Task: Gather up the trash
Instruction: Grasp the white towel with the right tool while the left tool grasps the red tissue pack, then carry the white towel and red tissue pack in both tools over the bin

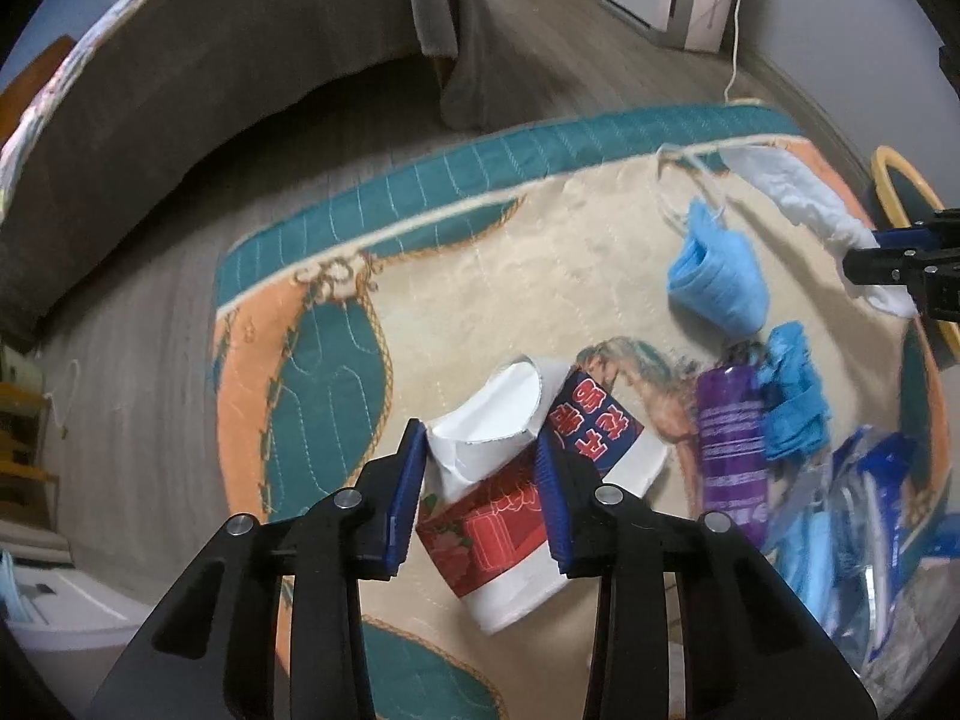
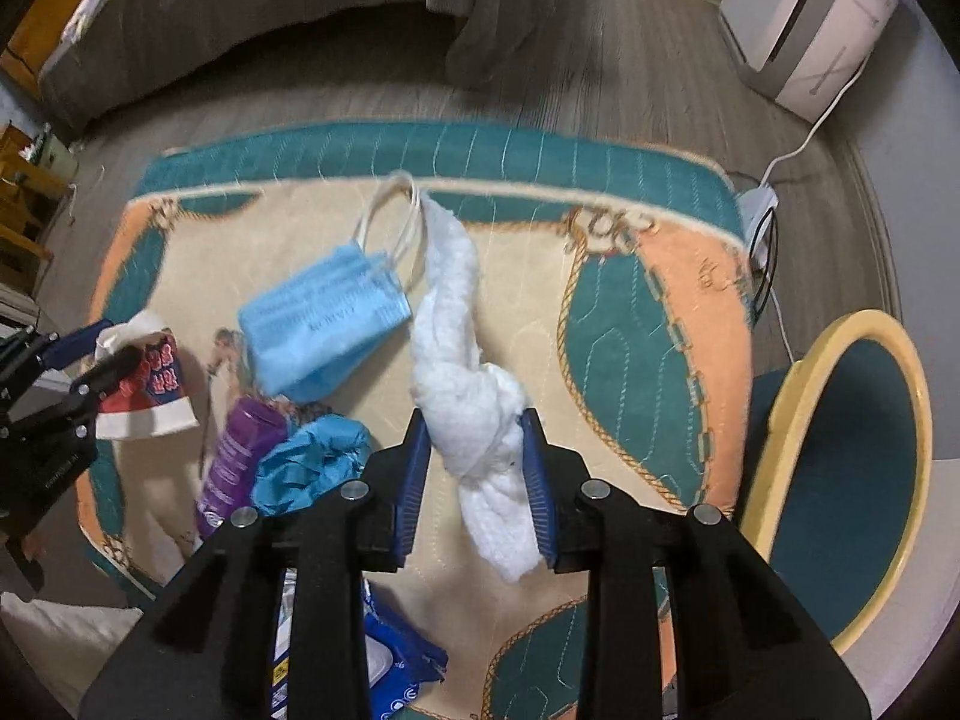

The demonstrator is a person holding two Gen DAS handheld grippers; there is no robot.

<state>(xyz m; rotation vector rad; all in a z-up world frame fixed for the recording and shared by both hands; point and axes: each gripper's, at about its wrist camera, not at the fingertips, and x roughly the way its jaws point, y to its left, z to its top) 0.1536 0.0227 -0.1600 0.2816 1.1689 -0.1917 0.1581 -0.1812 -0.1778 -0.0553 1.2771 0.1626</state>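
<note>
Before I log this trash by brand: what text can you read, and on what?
Blue face mask: faint print, too blurred to read.
Crushed paper cup: large red Korean characters, upside down and not legible.
Purple bottle: white small print, too small.
Blue wipes packet: unreadable.

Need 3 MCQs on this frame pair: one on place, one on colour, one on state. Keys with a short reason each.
1. Where does the purple tube lie?
A. on the quilted mat
B. on the bare wood floor
C. inside the round bin

2. What colour is the face mask lying flat on the mat?
A. black
B. light blue
C. pink

3. What is the left gripper doing?
A. hanging open over bare floor
B. shut on nothing
C. shut on the crushed paper cup

Key:
1 A, the tube rests on the mat's cream centre beside a crumpled blue glove.
2 B, the pleated mask is light blue in both views.
3 C, both pads press the cup's sides, while the right gripper is shut on a twisted white cloth.
</note>
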